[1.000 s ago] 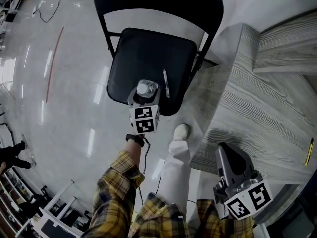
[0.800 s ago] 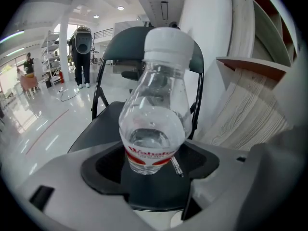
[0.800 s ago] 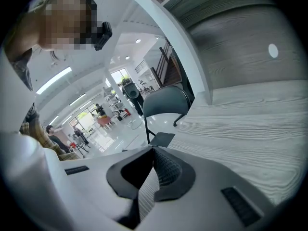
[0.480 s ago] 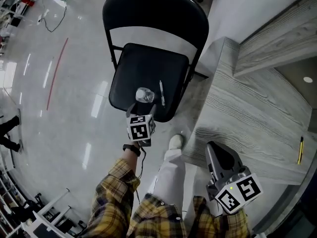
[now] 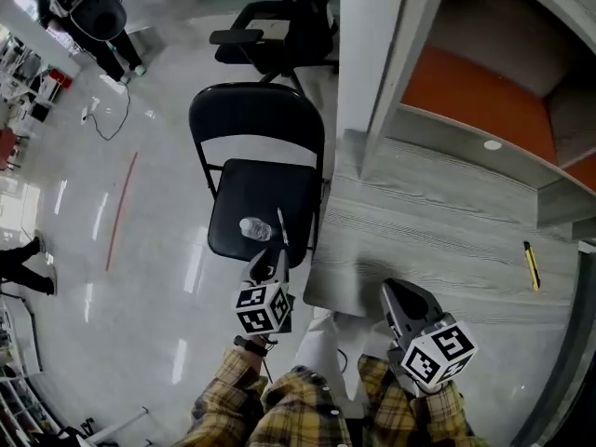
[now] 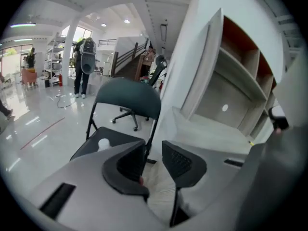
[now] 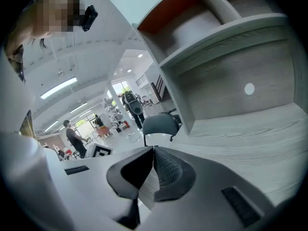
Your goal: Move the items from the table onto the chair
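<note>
While bottle (image 5: 253, 228) and pen (image 5: 281, 227) sit on chair (image 5: 233, 210), head view: pencil (image 5: 531, 266) lies near counter's (image 5: 438, 231) right edge; a nudge could roll it off.
Left gripper view: left claw (image 6: 154, 154) part-spread, has just been closing, empty.
Right gripper view: right claw (image 7: 153, 170) pressed together, empty; must spread first.

left gripper (image 6: 154, 159): jaws slightly apart, just been closing, empty | right gripper (image 7: 153, 163): jaws together, empty

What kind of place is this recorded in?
Likely an open-plan office or lab: a wood-grain desk with shelf cubbies, a wheeled office chair behind the black folding chair, and a wide glossy floor.
</note>
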Demonstrator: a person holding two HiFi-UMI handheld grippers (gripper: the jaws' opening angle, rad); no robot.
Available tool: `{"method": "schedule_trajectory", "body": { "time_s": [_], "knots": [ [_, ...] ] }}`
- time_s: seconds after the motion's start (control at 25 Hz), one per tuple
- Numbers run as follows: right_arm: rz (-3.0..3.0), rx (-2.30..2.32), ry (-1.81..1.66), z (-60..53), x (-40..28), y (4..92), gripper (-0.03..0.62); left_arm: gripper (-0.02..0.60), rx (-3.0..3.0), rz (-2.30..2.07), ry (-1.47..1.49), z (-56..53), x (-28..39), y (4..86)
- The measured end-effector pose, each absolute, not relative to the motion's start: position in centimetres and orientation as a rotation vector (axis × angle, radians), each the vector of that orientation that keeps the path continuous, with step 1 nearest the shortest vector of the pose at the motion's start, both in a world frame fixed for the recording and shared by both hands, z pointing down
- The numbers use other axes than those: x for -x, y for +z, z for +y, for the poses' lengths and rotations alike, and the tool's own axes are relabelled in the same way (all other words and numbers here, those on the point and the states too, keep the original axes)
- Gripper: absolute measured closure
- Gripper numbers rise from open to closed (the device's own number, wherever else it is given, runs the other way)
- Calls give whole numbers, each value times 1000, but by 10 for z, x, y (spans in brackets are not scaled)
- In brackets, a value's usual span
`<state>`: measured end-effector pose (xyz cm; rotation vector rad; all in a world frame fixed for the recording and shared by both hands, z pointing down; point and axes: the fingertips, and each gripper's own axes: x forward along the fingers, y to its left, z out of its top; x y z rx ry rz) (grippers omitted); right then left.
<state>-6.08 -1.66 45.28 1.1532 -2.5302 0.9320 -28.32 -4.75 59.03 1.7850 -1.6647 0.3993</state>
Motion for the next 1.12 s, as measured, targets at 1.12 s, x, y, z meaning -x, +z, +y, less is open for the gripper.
{"method": "schedule_trajectory", "body": {
  "time_s": [1.12],
  "knots": [
    [-2051,-1328,623,-1,-450,544,408,577,-2236,-1293,555,5,-128,417]
  ]
}}
